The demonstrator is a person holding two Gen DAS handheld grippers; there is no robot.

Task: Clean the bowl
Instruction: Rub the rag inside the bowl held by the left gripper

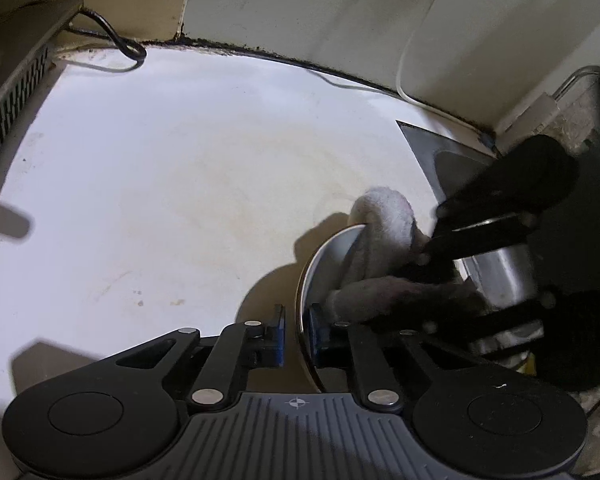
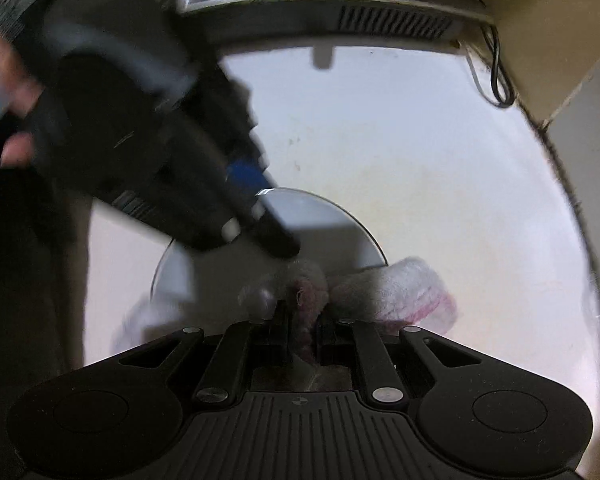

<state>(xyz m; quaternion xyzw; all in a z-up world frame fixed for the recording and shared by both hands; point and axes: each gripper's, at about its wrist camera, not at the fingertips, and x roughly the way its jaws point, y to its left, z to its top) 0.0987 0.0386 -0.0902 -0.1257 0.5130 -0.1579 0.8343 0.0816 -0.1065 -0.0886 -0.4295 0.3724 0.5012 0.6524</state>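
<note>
Left gripper (image 1: 298,336) pinched tight on the rim of the bowl (image 1: 332,256), blue fingers (image 1: 278,334) one on each side of the thin edge. Bowl tipped up on its side over the white bench (image 1: 160,184), near the right end. Right gripper (image 2: 302,332) squeezed shut on a white and pink cloth (image 2: 400,284), fingers narrow with the cloth bunched between them. Cloth pressed inside the bowl and hanging over its far rim. Metal sink (image 1: 460,160) just to the right of the bowl. Black cable (image 1: 116,40) lying at the far left corner of the bench, by a grey box with slots (image 1: 16,92).
</note>
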